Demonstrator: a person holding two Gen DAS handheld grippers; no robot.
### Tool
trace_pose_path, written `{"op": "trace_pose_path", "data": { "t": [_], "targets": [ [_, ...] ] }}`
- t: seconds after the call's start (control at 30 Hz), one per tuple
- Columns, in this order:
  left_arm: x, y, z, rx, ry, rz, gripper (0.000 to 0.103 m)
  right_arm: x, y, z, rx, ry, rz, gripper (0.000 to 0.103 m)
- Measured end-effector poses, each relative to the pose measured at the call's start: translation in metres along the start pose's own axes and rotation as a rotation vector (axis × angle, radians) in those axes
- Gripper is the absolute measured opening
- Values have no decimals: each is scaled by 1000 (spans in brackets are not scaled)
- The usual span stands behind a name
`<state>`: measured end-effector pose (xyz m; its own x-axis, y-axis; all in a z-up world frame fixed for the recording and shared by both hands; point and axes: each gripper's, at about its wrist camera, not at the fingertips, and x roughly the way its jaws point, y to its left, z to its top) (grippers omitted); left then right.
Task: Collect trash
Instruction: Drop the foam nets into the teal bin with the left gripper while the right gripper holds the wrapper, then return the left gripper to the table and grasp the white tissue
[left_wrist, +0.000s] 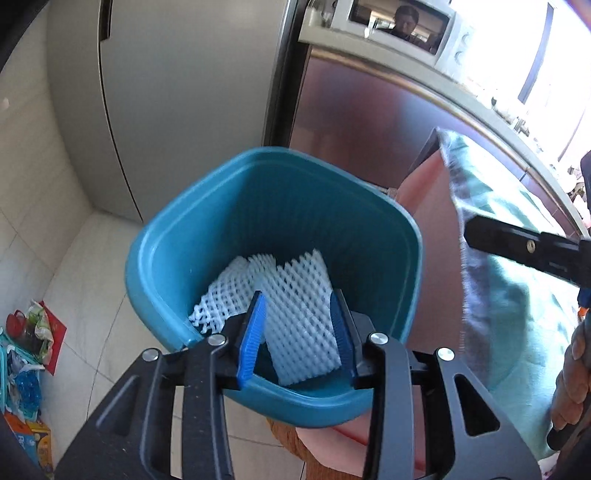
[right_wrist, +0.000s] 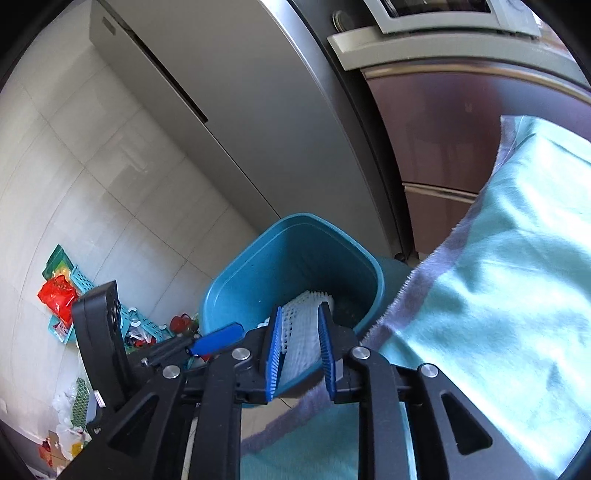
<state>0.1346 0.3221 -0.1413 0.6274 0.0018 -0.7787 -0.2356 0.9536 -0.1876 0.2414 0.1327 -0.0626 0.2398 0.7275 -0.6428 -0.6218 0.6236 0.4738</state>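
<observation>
Both tongs, left and right, gape above the teal bin holding foam netting, green cloth alongside

A home kitchen, it seems: tall grey fridge beside a microwave on a counter; pale tiled floor

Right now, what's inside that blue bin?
The blue bin holds white foam netting, two pieces or one folded; I cannot tell. It covers most of the bottom, and the left gripper blocks the near side, so anything beneath stays hidden.
</observation>
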Motion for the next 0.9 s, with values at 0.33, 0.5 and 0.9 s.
{"op": "trace_pose_path", "data": {
  "t": [0.33, 0.5, 0.9],
  "targets": [
    [-69, -79, -6, 179, -166, -185, 54, -119, -21, -46, -72, -176, -83, 33],
    [-81, -154, -21, 314, -158, -362, 55, -191, -52, -85, 2, -276, -194, 36],
    [-70, -336, -75, 583, -10, -640, 58, -339, -121, -191, 249, -463, -522, 41]
  ]
}}
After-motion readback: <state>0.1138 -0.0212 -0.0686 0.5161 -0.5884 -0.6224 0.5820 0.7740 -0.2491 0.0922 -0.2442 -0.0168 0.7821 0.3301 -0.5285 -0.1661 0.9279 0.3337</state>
